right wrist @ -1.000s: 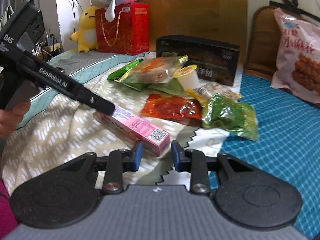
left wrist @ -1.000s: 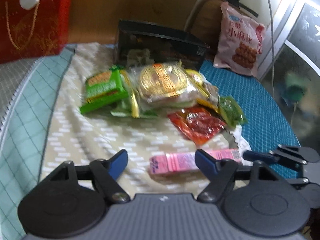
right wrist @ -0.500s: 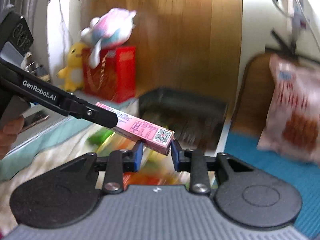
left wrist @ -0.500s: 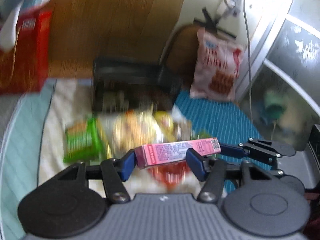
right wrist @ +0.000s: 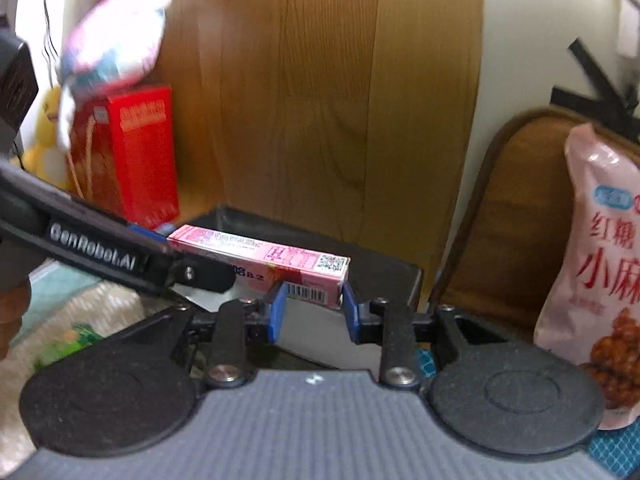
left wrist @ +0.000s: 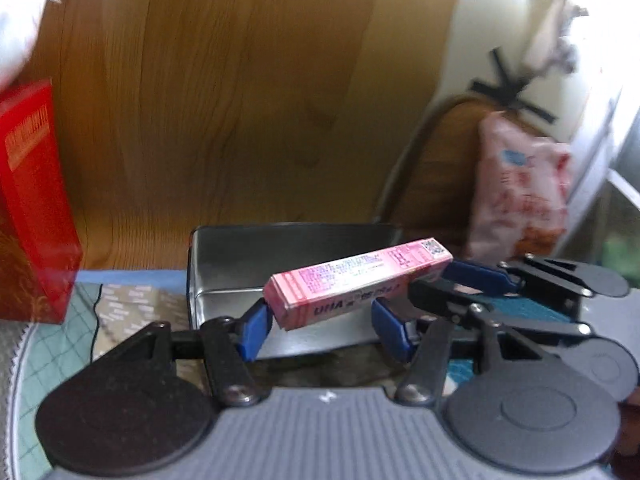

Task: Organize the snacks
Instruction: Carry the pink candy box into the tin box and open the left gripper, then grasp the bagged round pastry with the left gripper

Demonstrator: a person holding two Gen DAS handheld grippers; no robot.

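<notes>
A long pink candy box point(left wrist: 352, 284) hangs in the air over an open metal tin point(left wrist: 240, 260), carried by both grippers. My left gripper point(left wrist: 320, 328) is shut on its left part, the blue pads against the box. In the right wrist view my right gripper point(right wrist: 312, 312) clasps the barcode end of the pink candy box point(right wrist: 296, 264); its jaws are opening slightly while the pads still touch the box. The left gripper's black finger point(right wrist: 120, 260) crosses in from the left there. The dark tin point(right wrist: 380, 276) lies just behind and below the box.
A red gift bag point(right wrist: 140, 152) with a plush toy point(right wrist: 112, 40) on top stands left of the tin. A large pink snack bag point(right wrist: 600, 280) leans on a brown chair back point(right wrist: 512, 200) at right. A wooden panel point(left wrist: 240, 100) rises behind. A green snack point(right wrist: 68, 344) lies lower left.
The left gripper closed on the pink box. Both grippers then lifted it off the bedcloth and carried it back, away from the snack pile, to above the tin.
</notes>
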